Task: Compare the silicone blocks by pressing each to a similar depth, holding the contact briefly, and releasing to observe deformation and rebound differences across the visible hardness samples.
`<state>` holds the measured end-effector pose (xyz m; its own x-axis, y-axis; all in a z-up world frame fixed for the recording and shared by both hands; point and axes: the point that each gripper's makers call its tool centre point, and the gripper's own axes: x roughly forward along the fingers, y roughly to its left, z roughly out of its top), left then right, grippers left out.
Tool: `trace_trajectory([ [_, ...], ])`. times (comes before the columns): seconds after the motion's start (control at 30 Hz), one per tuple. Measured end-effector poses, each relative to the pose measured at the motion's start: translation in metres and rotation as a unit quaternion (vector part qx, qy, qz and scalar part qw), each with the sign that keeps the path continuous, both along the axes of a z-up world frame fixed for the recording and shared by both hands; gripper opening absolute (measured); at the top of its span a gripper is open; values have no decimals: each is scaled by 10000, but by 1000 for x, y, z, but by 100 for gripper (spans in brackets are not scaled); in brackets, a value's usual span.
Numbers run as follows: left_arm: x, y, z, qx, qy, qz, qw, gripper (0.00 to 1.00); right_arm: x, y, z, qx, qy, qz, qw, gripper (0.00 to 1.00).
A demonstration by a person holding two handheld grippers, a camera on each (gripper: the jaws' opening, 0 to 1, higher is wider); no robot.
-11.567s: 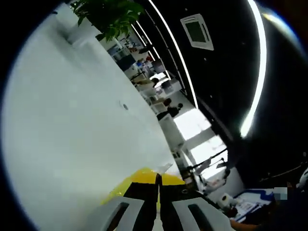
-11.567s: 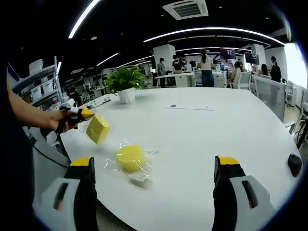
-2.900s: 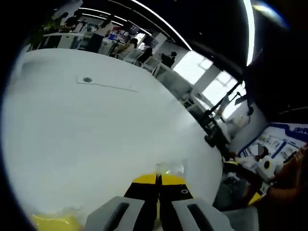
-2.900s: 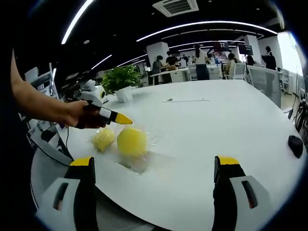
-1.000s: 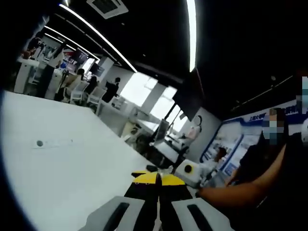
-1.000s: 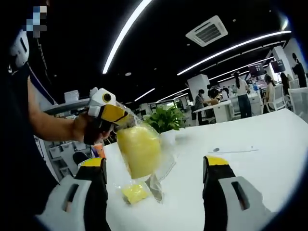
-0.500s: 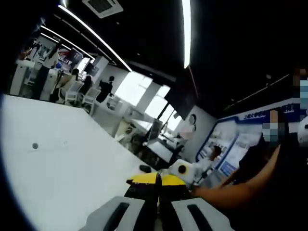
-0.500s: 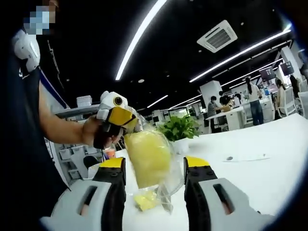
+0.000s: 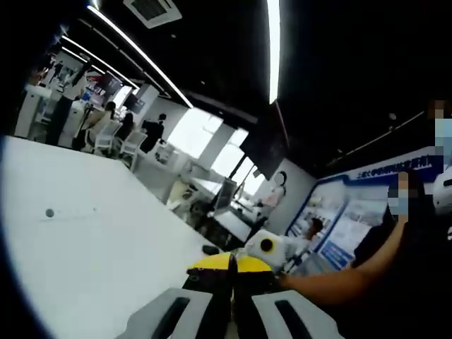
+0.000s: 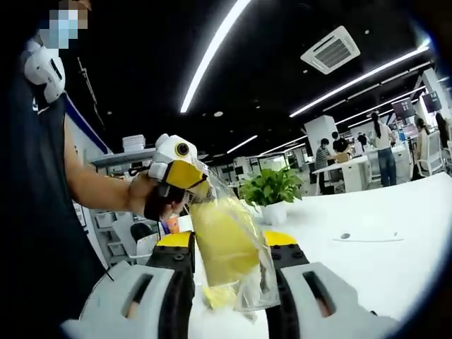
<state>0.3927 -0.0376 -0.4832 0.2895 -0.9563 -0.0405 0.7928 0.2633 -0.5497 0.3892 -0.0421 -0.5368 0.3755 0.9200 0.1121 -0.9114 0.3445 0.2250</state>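
Left gripper view: left tool [image 9: 232, 272] pressed together, lifted off the white bench [image 9: 85, 240]

Right gripper view: right tool [image 10: 227, 261] pinches the bagged yellow silicone block [image 10: 224, 247], which the left tool dangles by its clear wrapper, likely to test squeeze

This is a big open office. A wide white counter [image 10: 395, 212] fills the room's middle. Long bright strip lights [image 10: 212, 53] and a square air vent [image 10: 330, 51] sit in the dark ceiling. People [image 10: 385, 152] stand at white desks far back. A green leafy plant in a white pot [image 10: 272, 194] sits on the counter. Big bright windows [image 9: 194, 131] let in daylight.
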Motion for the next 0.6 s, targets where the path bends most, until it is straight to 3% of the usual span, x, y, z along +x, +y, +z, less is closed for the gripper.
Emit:
trace_trajectory([
  [0.27, 3, 2, -4, 50, 51, -28, 10000, 0, -3, 2, -4, -75, 254, 137, 9996, 18],
  [0.4, 3, 6, -6, 456, -376, -73, 9982, 0, -3, 6, -6, -185, 395, 193, 9989, 14],
  [0.53, 2, 9, -6, 503, -456, -6, 9977, 0, -3, 9, -6, -384, 538, 307, 9973, 12],
  [0.6, 3, 11, -11, 627, -546, 71, 9965, 0, -10, 10, -12, -533, 1013, 506, 9921, 10],
])
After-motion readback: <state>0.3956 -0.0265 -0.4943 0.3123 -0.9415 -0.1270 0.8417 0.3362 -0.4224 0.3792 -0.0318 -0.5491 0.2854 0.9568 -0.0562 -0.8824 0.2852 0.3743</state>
